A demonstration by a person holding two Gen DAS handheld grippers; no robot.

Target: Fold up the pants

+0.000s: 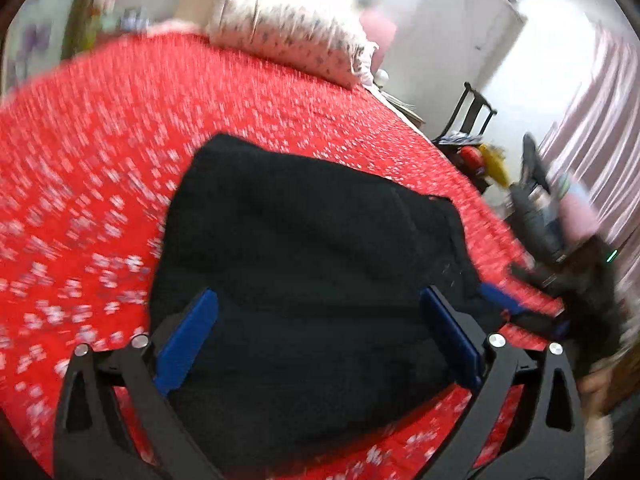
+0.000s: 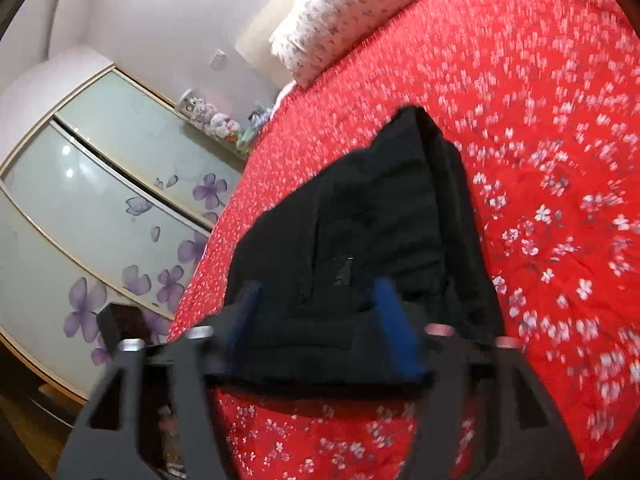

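1. Bed (image 1: 100, 152): red flowered cover fills most of both views. We judge it serves as the flat work surface for folding.

2. Wardrobe (image 2: 100, 208): left of the right wrist view, glass doors w/ purple flower print. Not part of the job.

3. Pants (image 1: 304, 264): black, lying on the bed as a compact, roughly rectangular bundle, center to lower center of both views. Layered edges show at the top of the bundle in the right wrist view, so we judge the fold is largely done. Fabric lies flat, approx. in line w/ both tongs, prob. so each side can be reached at once.

4. Pillow (image 1: 288, 40): white, patterned, upper center of the left wrist view, well apart from the pants.

5. Left gripper (image 1: 320, 332): bottom of its view, pointed forward over the near part of the pants. Blue fingers (image 1: 188, 340) spread wide, released, nothing between them but the cloth below.

6. Right gripper (image 2: 320, 320): bottom of its view, tilted so the bed runs diagonally. Fingers apart and blurred; the near edge of the pants sits between them. We judge no grasp. It also shows at the right edge of the left wrist view, beside the pants.
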